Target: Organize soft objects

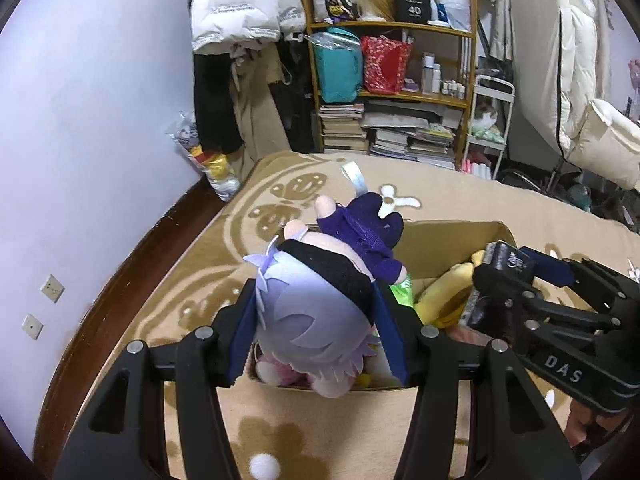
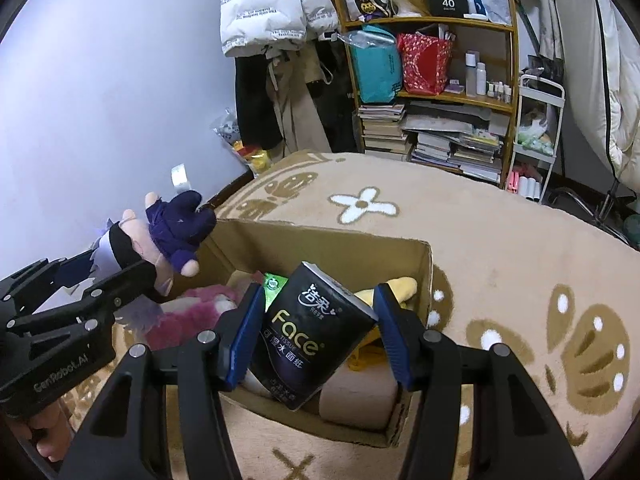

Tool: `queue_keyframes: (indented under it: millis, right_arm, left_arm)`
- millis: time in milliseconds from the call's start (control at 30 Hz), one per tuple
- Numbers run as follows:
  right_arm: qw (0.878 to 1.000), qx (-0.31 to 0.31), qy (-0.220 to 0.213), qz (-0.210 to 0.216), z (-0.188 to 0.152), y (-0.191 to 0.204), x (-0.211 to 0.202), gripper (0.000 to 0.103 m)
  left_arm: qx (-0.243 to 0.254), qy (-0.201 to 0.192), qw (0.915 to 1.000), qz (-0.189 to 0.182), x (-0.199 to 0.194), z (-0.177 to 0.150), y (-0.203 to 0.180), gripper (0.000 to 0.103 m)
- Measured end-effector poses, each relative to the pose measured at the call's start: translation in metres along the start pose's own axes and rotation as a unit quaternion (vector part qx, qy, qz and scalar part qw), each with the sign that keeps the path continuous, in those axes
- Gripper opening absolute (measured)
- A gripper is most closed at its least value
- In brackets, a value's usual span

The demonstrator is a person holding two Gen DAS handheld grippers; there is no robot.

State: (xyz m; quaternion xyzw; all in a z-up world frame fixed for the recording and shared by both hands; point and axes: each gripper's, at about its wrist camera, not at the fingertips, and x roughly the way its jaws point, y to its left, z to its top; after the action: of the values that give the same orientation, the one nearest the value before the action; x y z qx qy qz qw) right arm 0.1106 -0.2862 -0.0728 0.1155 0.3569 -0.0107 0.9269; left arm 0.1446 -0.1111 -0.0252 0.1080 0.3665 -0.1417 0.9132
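Left gripper (image 1: pixel 320 320): clamped on plush doll (image 1: pixel 316 304), centre frame, above cardboard box (image 2: pixel 320 248) | Right gripper (image 2: pixel 316 336): gripped black tissue pack (image 2: pixel 316 332), lower centre, over box | Done: 2 plush toys apparently boxed | Left: 2 held items unreleased

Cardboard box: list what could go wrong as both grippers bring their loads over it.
1. The box already holds a pink plush and a yellow plush, so new things may pile up and roll out.
2. The left gripper grips the doll by its head; the body could catch the rim.
3. The tissue pack sits tilted in the right gripper and could slip.
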Motion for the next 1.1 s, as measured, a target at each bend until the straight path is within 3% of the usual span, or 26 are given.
queue_keyframes:
  millis: [267,333,400,433,500,567,733,800,1100]
  right_arm:
    - [1.000,0.010,0.018,0.000,-0.004,-0.010,0.013,0.060]
    - [1.000,0.013,0.016,0.002,-0.004,-0.011,0.011,0.060]
    - [1.000,0.016,0.014,0.002,-0.003,-0.012,0.009,0.061]
    - [1.000,0.019,0.014,-0.002,-0.003,-0.013,0.008,0.063]
    - [0.999,0.029,0.015,-0.010,-0.003,-0.015,0.005,0.079]
    - [0.999,0.039,0.015,-0.007,-0.004,-0.018,0.001,0.085]
    - [0.999,0.044,0.011,-0.006,-0.004,-0.017,-0.018,0.094]
    - [0.999,0.041,0.006,-0.005,-0.003,-0.014,-0.025,0.102]
    - [1.000,0.014,-0.018,-0.014,0.003,0.007,-0.072,0.103]
  left_arm:
    - [0.024,0.015,0.9995,-0.012,0.010,-0.004,-0.016,0.058]
    - [0.027,0.014,0.9995,-0.007,0.009,-0.004,-0.016,0.065]
    - [0.027,0.017,0.9995,-0.003,0.007,-0.003,-0.015,0.082]
    - [0.023,0.018,0.9996,-0.001,0.005,-0.002,-0.012,0.085]
    - [0.018,0.018,0.9996,0.006,0.001,-0.001,-0.009,0.090]
    - [0.013,0.017,0.9997,0.014,-0.006,-0.001,-0.004,0.093]
    - [-0.005,0.010,0.9996,0.025,-0.023,-0.003,0.011,0.097]
    - [-0.018,0.005,0.9995,0.025,-0.032,-0.003,0.018,0.100]
    - [-0.004,-0.032,0.9990,0.033,-0.083,-0.006,0.028,0.102]
